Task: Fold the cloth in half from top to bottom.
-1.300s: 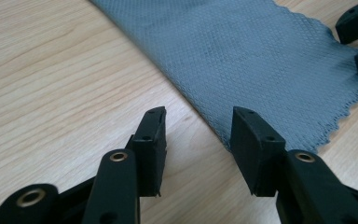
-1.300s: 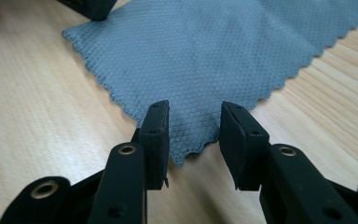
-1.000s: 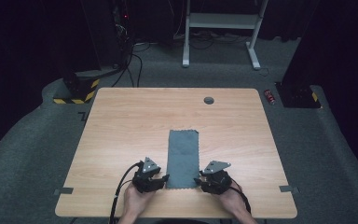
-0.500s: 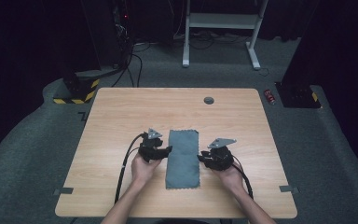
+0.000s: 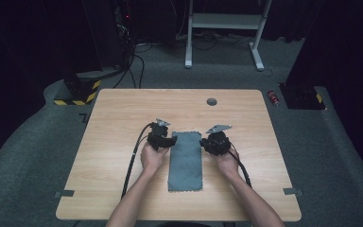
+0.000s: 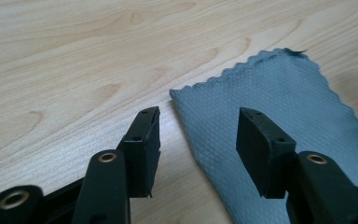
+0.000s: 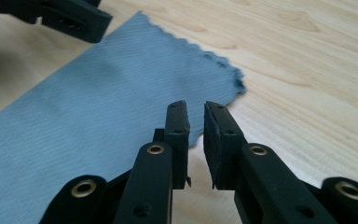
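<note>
Two forearms are seen entering from the near edge of a light wooden table (image 5: 123, 109), each hand carrying a black two-jaw gripper. A grey cloth (image 5: 185, 160), folded into a long narrow strip with pinked short edges, is laid flat at the middle of the table, its long axis running from the near edge toward the far one. The far end of the strip is flanked by the two tools: the left gripper (image 5: 170, 141) is held just beside the far left corner, the right gripper (image 5: 204, 143) just beside the far right corner, and neither is noticeably nearer than the other.

In the left gripper view, the left gripper (image 6: 198, 135) is shown wide open and empty, its jaws straddling the cloth's (image 6: 279, 107) long left edge, with the corner just ahead of the tips. In the right gripper view, the right gripper (image 7: 196, 128) is shown nearly closed, a thin gap left between its jaws and nothing held; the cloth (image 7: 98, 102) lies to its left and ahead, the scalloped far edge angling away.

The far corners are judged to be the next thing to be gripped. Farther off, a small dark round fitting (image 5: 211, 101) is set in the tabletop, and beyond the table a white metal stand (image 5: 222, 28) is visible on grey carpet.
</note>
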